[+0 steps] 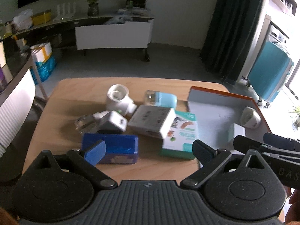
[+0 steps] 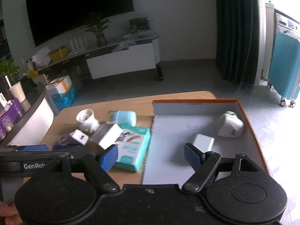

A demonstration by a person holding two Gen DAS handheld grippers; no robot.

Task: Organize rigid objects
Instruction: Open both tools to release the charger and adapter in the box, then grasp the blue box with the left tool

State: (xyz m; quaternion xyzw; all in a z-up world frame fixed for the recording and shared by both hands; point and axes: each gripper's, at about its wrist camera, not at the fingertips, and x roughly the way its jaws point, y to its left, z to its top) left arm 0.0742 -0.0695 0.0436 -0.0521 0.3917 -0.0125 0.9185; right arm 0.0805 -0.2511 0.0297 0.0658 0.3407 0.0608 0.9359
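claws: left claw and right claw are held wide apart, nothing gripped | thing: blue box is seen near the surface's front edge | handling: judged stiff, light; best gripped across short sides

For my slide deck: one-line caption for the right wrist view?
Open right gripper hovers over an orange-edged box holding two white items.
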